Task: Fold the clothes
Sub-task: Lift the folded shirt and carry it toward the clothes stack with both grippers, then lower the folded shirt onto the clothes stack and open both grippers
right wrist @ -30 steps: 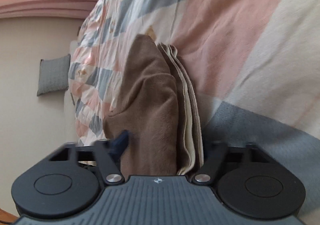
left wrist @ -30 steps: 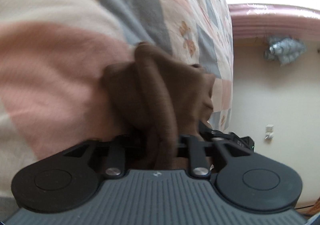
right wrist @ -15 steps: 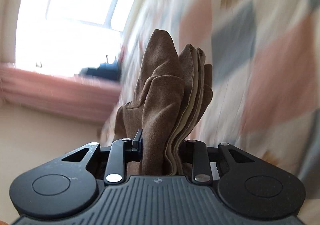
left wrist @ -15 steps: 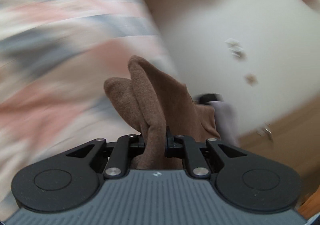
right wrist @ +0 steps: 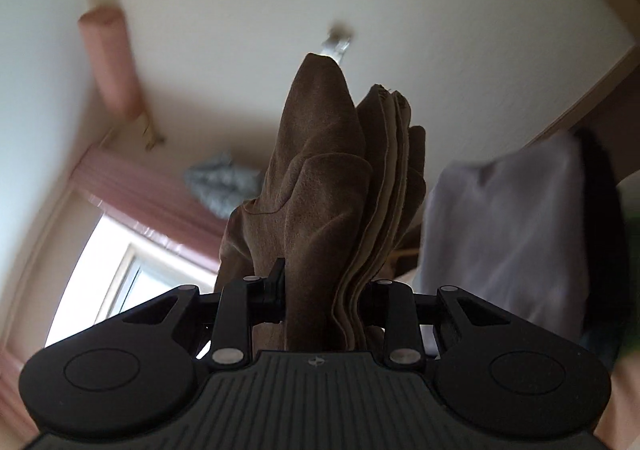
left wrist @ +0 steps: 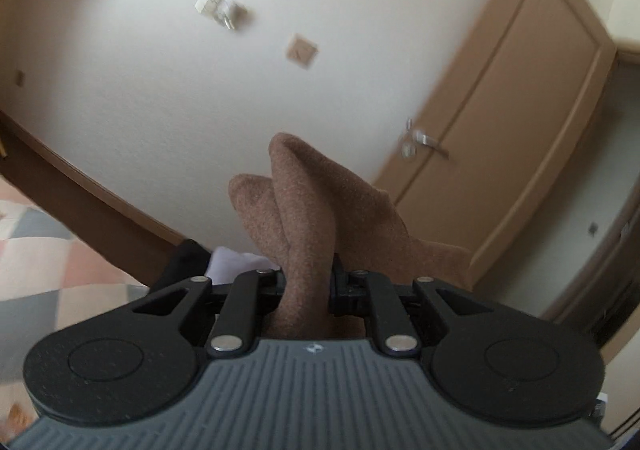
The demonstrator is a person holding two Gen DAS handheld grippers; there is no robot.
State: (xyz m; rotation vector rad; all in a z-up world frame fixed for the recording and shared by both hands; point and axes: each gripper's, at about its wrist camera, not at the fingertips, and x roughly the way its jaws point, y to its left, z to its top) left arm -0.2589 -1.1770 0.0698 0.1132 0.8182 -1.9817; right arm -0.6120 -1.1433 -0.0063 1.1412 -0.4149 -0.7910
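Btwn both tongs: brown garment (left wrist: 308, 226) | L tongs (left wrist: 308, 282) clamped | R tongs (right wrist: 324, 290) gripping folded stack

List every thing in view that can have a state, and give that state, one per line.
Left gripper: shut on the brown garment.
Right gripper: shut on the brown garment, over several stacked layers.
Brown garment: bunched and folded, held by both grippers.
Door: closed.
White cloth: rumpled, beside the right gripper.
Curtain: drawn aside from the window.
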